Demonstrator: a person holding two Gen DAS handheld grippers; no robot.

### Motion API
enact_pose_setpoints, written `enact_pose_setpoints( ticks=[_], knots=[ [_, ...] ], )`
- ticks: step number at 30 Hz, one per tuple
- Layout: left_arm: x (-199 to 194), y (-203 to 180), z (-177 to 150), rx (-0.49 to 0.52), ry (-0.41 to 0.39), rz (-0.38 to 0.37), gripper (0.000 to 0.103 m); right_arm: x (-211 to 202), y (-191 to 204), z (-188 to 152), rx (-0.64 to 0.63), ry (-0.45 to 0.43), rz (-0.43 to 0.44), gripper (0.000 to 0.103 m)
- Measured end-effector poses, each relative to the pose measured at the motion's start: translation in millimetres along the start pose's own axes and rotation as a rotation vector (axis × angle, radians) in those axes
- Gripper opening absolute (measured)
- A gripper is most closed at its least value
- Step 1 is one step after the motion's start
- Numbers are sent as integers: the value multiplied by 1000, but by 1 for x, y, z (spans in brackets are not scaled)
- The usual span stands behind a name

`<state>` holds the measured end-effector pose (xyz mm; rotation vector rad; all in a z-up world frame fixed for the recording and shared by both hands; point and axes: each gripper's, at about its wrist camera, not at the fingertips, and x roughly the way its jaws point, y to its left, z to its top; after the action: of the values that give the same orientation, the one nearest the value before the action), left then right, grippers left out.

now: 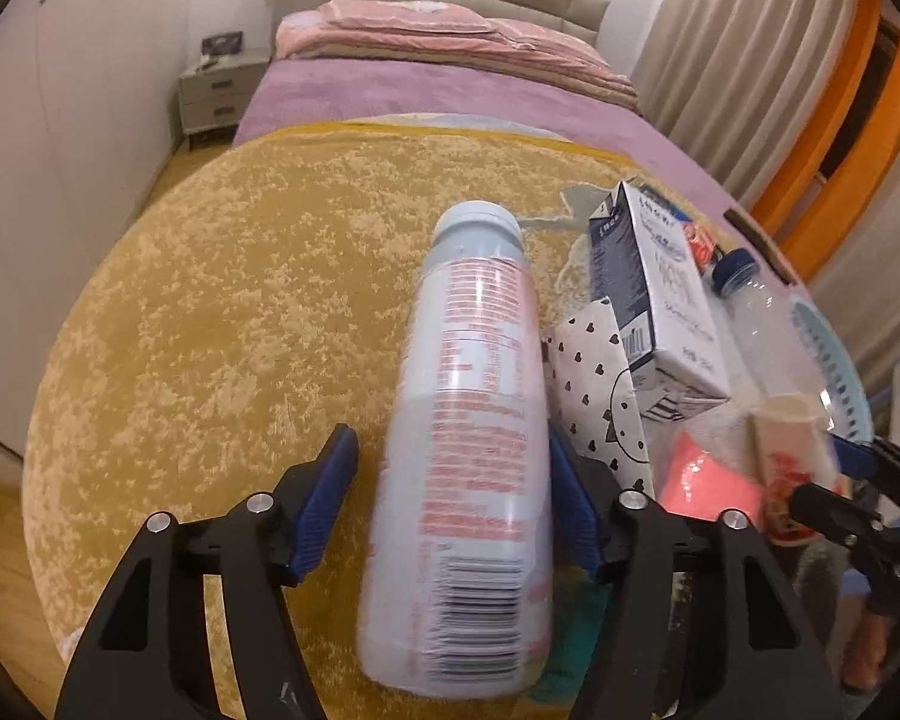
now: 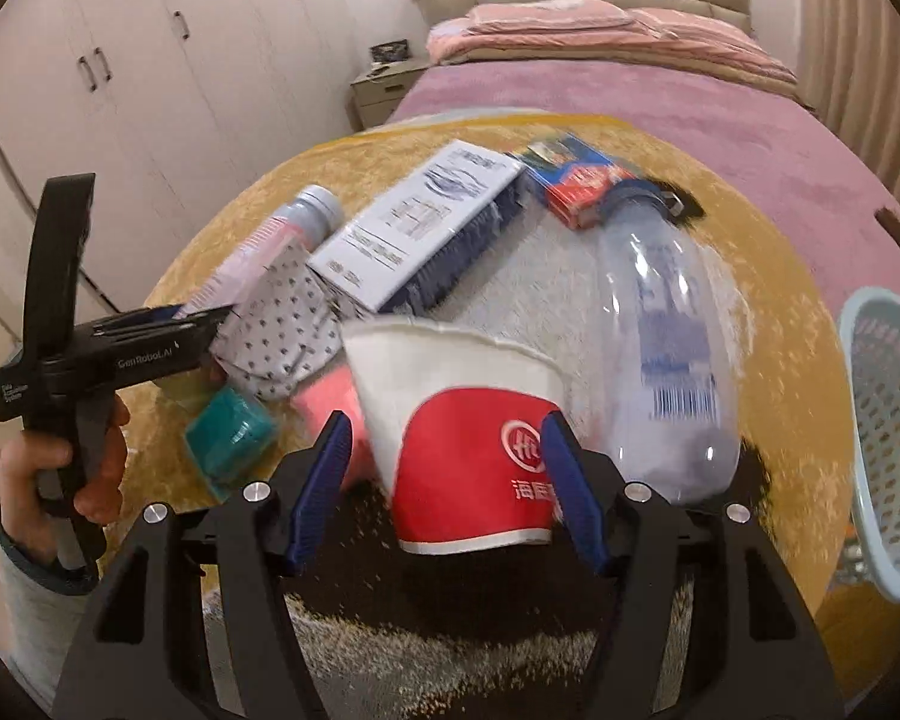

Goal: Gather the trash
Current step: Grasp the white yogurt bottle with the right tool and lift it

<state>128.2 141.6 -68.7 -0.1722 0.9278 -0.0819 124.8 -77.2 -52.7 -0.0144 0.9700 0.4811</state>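
Note:
A pale blue bottle (image 1: 468, 450) with pink print lies lengthwise between the fingers of my left gripper (image 1: 450, 498). The right pad touches the bottle's side and the left pad stands a little off it, so this gripper is open. My right gripper (image 2: 444, 480) is open around a red and white paper cup (image 2: 468, 432) lying on its side, with a gap at the left pad. Beside the cup lie a clear plastic bottle (image 2: 666, 348), a white and blue carton (image 2: 420, 240), a heart-print paper bag (image 2: 282, 330) and a teal box (image 2: 228, 438).
The trash lies on a yellow plush cover (image 1: 210, 300) at the foot of a purple bed. A light blue slotted basket (image 2: 894, 420) stands at the right edge. A small red and blue box (image 2: 576, 180) lies farther back. A hand (image 2: 60, 468) holds the left gripper.

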Motion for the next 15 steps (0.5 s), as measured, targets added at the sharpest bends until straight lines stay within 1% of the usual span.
enact_pose_setpoints(
  ticks=[1,2,4,7,10,15],
  knots=[
    [0,-1,0,3,-5,5,55,1,-1,-3,13,7,2,62],
    [-1,0,-1,-2,-10,-10,49,2,-5,-5,27,15,9,63],
    [-3,4,-3,-30,-20,-22,48,6,-7,-8,44,27,13,63],
    [-11,10,-8,-57,-51,-18,48,13,-12,-8,85,39,47,63],
    [-23,16,-10,-82,-81,-28,48,16,-14,-7,117,44,50,63],
    [-43,15,-8,-68,-124,-13,48,4,-21,-11,156,17,67,63]
  ],
)
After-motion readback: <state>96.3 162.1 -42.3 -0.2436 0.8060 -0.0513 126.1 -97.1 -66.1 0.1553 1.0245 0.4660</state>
